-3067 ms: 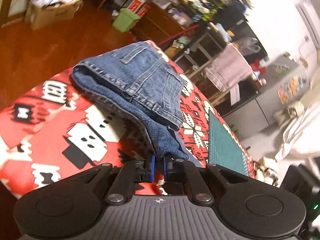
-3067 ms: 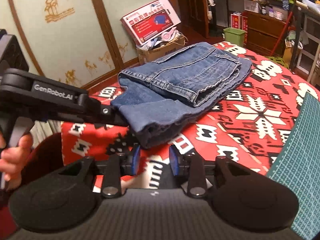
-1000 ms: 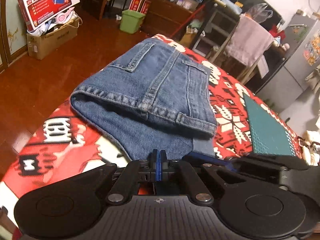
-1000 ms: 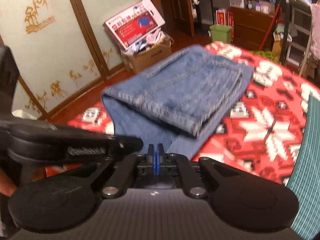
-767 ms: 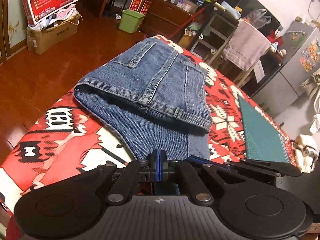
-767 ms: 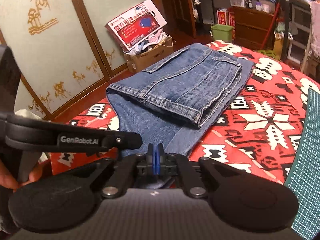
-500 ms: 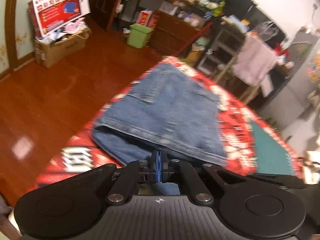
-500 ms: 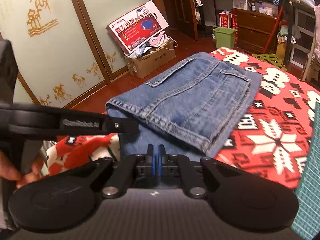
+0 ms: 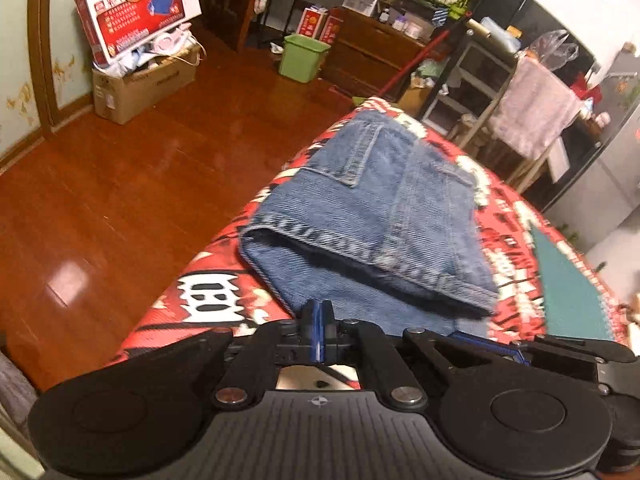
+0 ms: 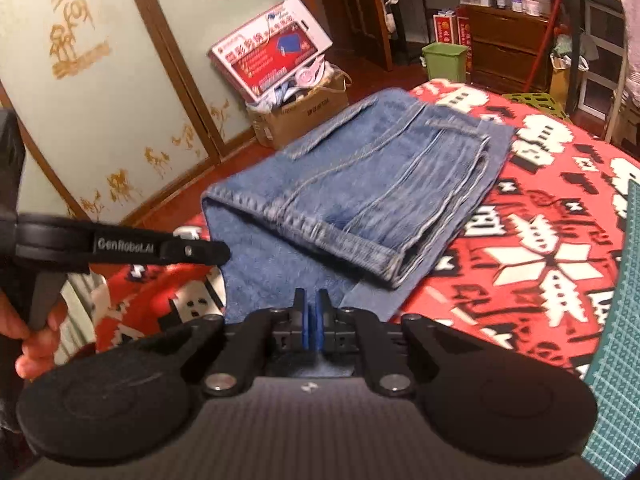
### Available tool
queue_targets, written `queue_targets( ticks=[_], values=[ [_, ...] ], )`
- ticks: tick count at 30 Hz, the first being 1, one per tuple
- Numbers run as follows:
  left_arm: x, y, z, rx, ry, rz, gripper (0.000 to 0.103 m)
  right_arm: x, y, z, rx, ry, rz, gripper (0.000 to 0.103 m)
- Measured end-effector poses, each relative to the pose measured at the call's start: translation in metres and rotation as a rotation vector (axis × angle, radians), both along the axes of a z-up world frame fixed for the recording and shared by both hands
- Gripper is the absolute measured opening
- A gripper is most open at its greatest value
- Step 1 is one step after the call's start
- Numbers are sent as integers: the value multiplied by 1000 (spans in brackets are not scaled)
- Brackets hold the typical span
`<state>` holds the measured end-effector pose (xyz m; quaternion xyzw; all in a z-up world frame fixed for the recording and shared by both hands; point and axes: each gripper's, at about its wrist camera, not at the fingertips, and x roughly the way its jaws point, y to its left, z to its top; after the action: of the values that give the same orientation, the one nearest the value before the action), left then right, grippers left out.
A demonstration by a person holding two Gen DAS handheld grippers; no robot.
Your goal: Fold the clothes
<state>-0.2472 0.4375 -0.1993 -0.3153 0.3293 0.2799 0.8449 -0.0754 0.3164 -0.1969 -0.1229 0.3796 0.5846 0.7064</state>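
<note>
Jeans [image 9: 372, 216] lie folded on red patterned cloth [image 9: 208, 300]; near hem pinched in both claws, L gripper [image 9: 318, 326] & R gripper [image 10: 311, 320] pads shut on denim; grip pts hidden behind fingers; far edges motion-blurred; green mat [image 10: 616, 320] cut off at frame edge.

Both cameras sit low behind their own claws, looking forward and down across the near edge of the worktop at close range. The left wrist view [image 9: 318, 332] faces the folded jeans [image 9: 384, 216] from their left, with the green bin [image 9: 303, 57] beyond them. The right wrist view [image 10: 311, 328] faces the jeans [image 10: 360, 184] from their right. Both share the jeans, the bin [image 10: 445, 62] and the red-patterned cloth [image 10: 540, 208].
</note>
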Motion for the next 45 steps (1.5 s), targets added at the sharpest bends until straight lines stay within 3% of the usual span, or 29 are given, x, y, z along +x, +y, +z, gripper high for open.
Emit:
queue_targets(
  ticks=[6,10,15,19,24,26,30,36,39,45],
  values=[
    [15,7,32,15,-132,-71,1,45,11,21,45,8,-49,6],
    [56,25,41,90,-103,-123,1,85,32,29,52,-1,-75,5],
    [113,65,32,101,-92,-179,1,133,59,38,59,-12,-107,5],
    [154,91,23,82,-81,-228,1,161,101,20,31,-12,-78,5],
    [194,106,5,49,-21,-282,1,178,135,-15,9,80,-63,4],
    [203,111,-8,52,29,-300,2,183,140,-30,-17,76,-73,0],
    [205,121,-18,48,-8,-320,3,191,141,-35,9,84,-62,0],
    [229,131,-18,54,46,-351,3,215,156,-42,-17,116,-146,0],
    [238,133,-20,65,66,-342,3,218,158,-43,-40,62,-143,0],
    [243,136,-16,80,92,-347,2,233,139,-36,-18,87,-205,2]
  ],
)
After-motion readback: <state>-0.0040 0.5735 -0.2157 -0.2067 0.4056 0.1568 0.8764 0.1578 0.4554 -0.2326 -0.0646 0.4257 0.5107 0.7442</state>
